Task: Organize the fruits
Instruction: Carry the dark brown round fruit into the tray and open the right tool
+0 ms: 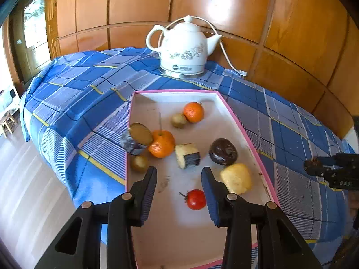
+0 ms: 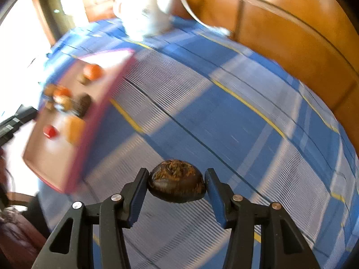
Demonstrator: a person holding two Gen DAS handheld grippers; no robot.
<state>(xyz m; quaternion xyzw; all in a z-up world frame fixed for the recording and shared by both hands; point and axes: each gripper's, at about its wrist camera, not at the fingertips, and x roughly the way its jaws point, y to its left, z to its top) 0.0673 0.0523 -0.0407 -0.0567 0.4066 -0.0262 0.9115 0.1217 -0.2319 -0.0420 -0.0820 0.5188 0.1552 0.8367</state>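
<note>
A pink-rimmed tray (image 1: 175,91) on the blue checked cloth holds two oranges (image 1: 193,112) (image 1: 161,143), two cut purple-skinned pieces (image 1: 187,155), a dark round fruit (image 1: 223,151), a yellow chunk (image 1: 235,178), small greenish fruits (image 1: 178,120) and a red tomato (image 1: 196,199). My left gripper (image 1: 179,174) hovers open over the tray's near half. The tomato lies below, close to the right finger, untouched. My right gripper (image 2: 177,177) is shut on a dark brown, rough-topped fruit (image 2: 177,181), lifted above the cloth to the right of the tray (image 2: 101,116). It also shows at the right edge (image 1: 314,167).
A white ceramic kettle (image 1: 186,47) with its cord stands behind the tray near the wooden wall panels (image 1: 291,22). The cloth-covered table (image 2: 224,112) drops off at the left, towards a pale floor. The right wrist view is motion-blurred.
</note>
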